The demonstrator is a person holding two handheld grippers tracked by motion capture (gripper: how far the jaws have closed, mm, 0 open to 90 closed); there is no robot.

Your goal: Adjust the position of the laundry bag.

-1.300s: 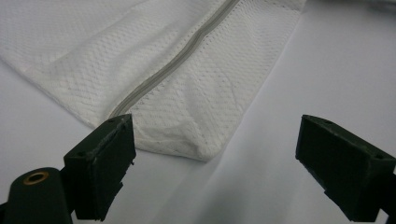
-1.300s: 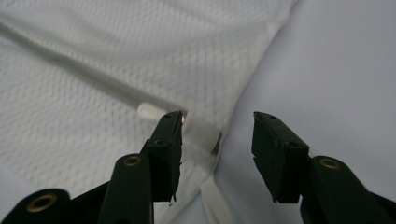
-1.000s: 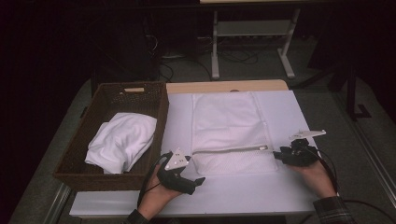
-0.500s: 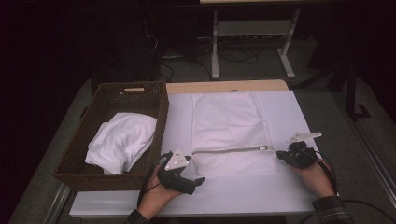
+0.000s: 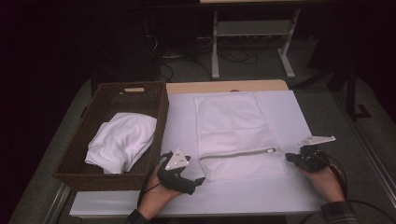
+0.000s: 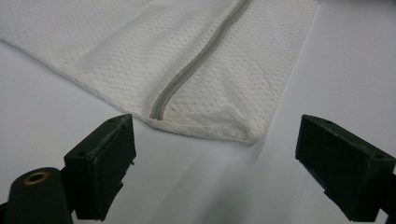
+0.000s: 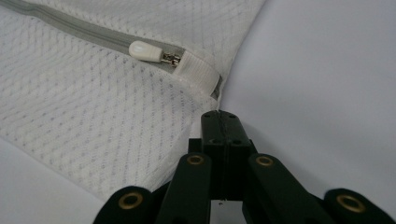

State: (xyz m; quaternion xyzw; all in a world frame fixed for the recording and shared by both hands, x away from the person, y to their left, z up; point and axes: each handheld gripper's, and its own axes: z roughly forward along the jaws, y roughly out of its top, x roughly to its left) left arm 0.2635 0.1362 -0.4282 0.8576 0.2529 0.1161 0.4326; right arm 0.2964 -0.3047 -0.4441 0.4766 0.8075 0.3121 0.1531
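**Pinching the bag edge by the zip**

We are clamping the right gripper (image 7: 219, 114), jaws just closed flat, at the mesh bag (image 5: 236, 135) edge below the zip pull (image 7: 145, 50); cloth between pads unclear. Left gripper (image 6: 212, 154) is waiting wide open, empty, at the bag's opposite corner on the table (image 5: 299, 116). We are keeping the pinch low and steady.
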